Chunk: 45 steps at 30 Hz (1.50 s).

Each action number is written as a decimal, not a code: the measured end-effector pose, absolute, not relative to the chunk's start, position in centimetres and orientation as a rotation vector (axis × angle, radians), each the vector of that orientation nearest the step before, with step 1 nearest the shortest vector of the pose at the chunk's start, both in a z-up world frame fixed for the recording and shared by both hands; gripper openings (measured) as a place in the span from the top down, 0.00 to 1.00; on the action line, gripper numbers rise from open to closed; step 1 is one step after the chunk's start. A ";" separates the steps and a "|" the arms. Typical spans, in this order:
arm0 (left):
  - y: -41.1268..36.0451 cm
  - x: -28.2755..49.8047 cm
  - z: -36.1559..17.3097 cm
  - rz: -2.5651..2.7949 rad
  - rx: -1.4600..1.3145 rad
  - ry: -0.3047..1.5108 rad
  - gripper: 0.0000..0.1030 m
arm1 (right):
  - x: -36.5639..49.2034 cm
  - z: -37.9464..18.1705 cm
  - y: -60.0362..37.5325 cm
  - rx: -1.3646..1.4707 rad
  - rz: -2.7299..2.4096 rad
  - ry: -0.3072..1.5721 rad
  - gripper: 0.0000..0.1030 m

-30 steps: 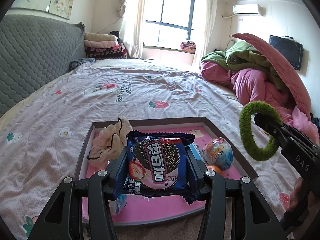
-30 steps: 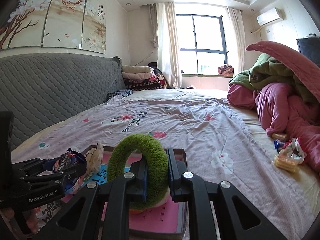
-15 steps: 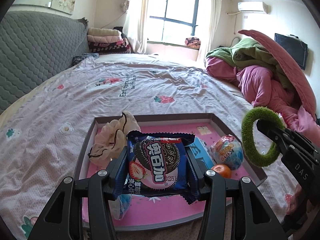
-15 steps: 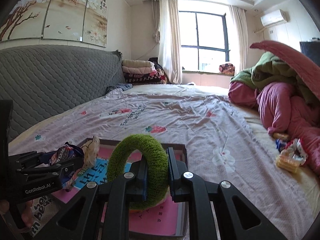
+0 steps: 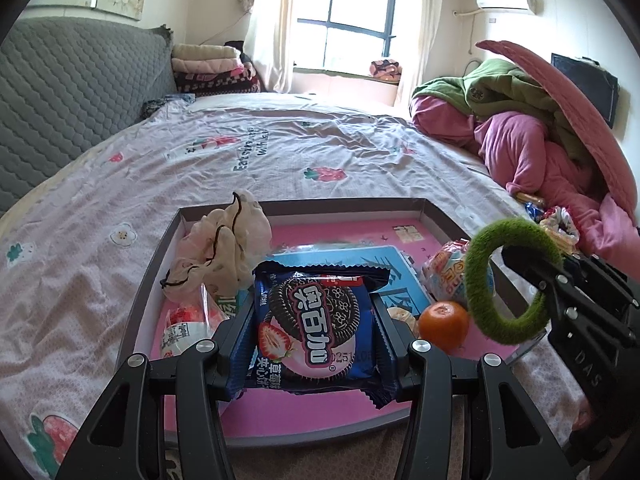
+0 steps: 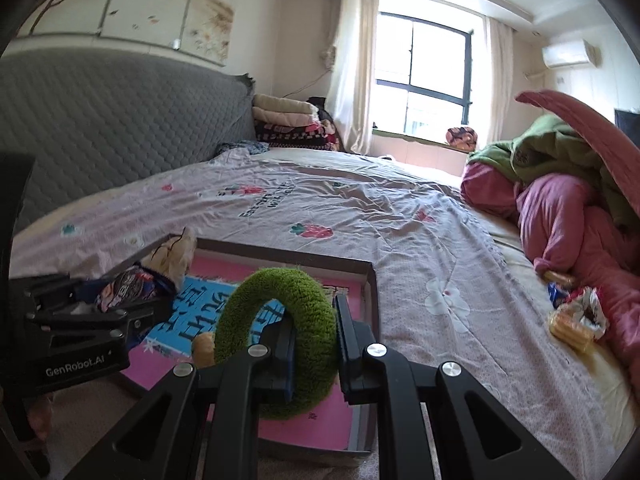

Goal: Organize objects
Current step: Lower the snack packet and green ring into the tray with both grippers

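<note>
The left gripper (image 5: 314, 322) is clamped on the biscuit packet (image 5: 316, 320), held over the near part of the pink tray (image 5: 436, 210); lower it flat onto bare floor before letting go. The right gripper (image 6: 316, 344) pinches the green ring (image 6: 276, 340) above the tray's right side, near the orange (image 5: 444, 324); it wants a clear spot. Only the right view shows loose snacks (image 6: 576, 320) lying on the bed.
</note>
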<state>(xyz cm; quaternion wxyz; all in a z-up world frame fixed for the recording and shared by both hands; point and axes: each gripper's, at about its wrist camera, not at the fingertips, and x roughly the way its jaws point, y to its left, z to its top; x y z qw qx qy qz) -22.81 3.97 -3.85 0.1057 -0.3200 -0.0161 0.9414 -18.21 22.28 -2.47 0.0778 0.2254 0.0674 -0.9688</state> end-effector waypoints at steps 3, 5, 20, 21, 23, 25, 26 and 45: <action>4.0 -22.9 -4.1 2.771 -0.945 -0.040 0.48 | -18.0 -2.9 21.6 0.673 -2.890 0.251 0.84; 4.1 -23.0 -4.3 2.768 -0.947 -0.033 0.48 | -18.0 -3.1 21.4 0.677 -2.886 0.281 0.84; 4.2 -23.2 -4.9 2.750 -0.975 -0.014 0.48 | -18.0 -4.3 20.0 0.698 -2.881 0.442 0.84; 4.2 -23.2 -4.9 2.751 -0.976 -0.013 0.48 | -18.0 -4.4 19.9 0.697 -2.881 0.446 0.84; 4.2 -23.2 -5.0 2.750 -0.978 -0.011 0.48 | -18.1 -4.4 19.8 0.699 -2.879 0.458 0.84; 4.2 -23.2 -5.0 2.749 -0.980 -0.009 0.48 | -18.0 -4.5 19.6 0.698 -2.870 0.473 0.84; 4.2 -23.2 -5.0 2.749 -0.981 -0.008 0.48 | -18.0 -4.6 19.5 0.700 -2.870 0.486 0.84; 4.4 -22.6 -5.5 2.720 -1.022 -0.016 0.48 | -17.1 -5.6 17.7 0.729 -2.775 0.617 0.84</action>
